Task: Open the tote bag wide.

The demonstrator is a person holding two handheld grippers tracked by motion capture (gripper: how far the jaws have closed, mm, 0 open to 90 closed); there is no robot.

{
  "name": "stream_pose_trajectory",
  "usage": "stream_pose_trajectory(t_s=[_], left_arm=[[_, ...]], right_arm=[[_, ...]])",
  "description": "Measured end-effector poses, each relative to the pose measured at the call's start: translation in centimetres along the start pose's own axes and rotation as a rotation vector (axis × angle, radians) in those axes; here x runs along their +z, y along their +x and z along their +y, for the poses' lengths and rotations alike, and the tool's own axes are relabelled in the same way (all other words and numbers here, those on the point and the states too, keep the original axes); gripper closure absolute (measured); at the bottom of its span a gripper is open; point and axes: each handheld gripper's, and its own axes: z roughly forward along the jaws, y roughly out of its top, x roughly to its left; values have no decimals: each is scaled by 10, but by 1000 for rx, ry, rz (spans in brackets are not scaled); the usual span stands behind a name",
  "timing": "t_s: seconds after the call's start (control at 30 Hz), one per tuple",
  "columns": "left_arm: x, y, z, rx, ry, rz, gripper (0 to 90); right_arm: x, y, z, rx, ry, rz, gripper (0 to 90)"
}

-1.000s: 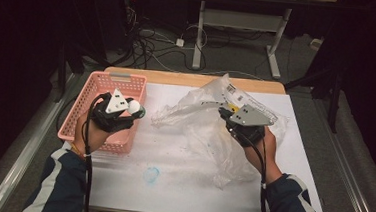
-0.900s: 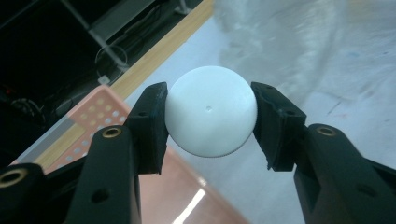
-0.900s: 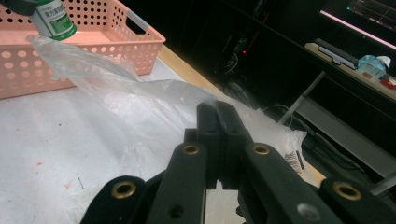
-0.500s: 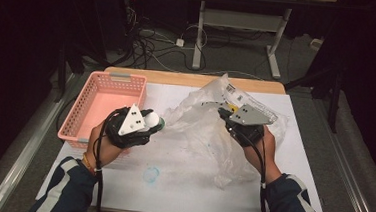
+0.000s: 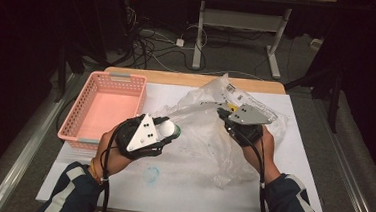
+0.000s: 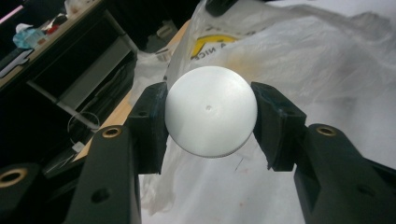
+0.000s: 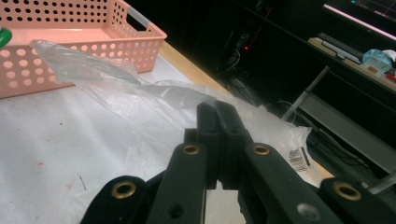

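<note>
Both left gripper (image 6: pixel 208 126) pads (image 6: pixel 152 121) clamp white ball (image 6: pixel 210 112) — centred.

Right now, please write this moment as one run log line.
left gripper: shut on white ball | right gripper: shut on plastic bag | pink basket: empty

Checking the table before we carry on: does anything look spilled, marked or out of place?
A faint blue-green smudge marks the white table cover near the front edge, like a stain. The pink basket sits straight, and nothing looks spilled.
</note>
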Motion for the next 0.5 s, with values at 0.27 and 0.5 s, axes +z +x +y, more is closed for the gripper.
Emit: stream_pose_trajectory(t_s=[0.27,0.5], left_arm=[[64,-17,-1,30,52,-40,482],[121,-23,-12,7,95,-57,482]], right_arm=[[3,6,1,-6,8,27,900],[3,4,1,9,0,34,900]])
